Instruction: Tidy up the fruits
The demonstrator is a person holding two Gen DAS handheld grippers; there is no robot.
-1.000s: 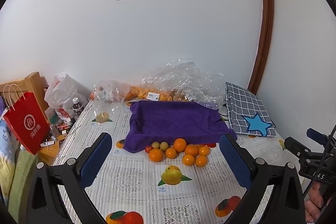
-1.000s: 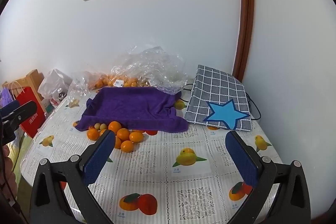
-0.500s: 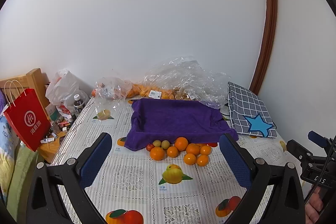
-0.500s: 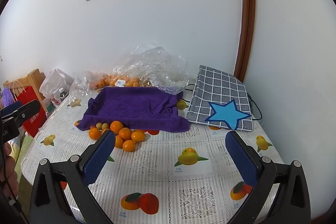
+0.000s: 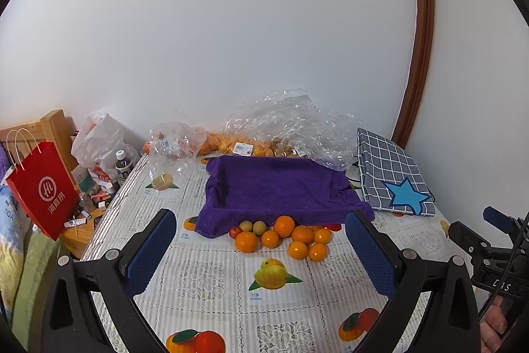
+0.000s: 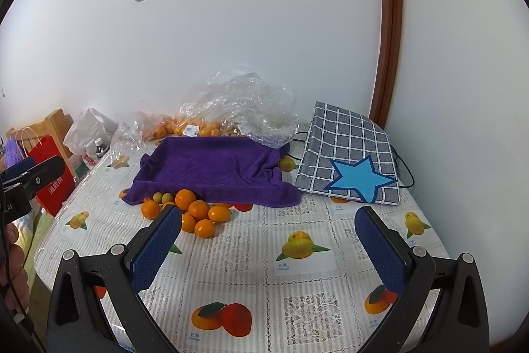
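- Left gripper [image 5: 261, 237] hovers above the table [image 5: 211, 280], blue pads spread wide, nothing between them.
- Right gripper [image 6: 267, 230] is just as wide open and just as empty (both well short of the fruit).
- The oranges [image 5: 284, 237] sit clustered on the tablecloth, touching the near edge of the purple towel [image 5: 277, 187], with two small green fruits [image 5: 253, 226] and a red one [image 5: 235, 232] alongside.
- Behind the towel, clear plastic bags [image 5: 291, 124] hold more fruit.
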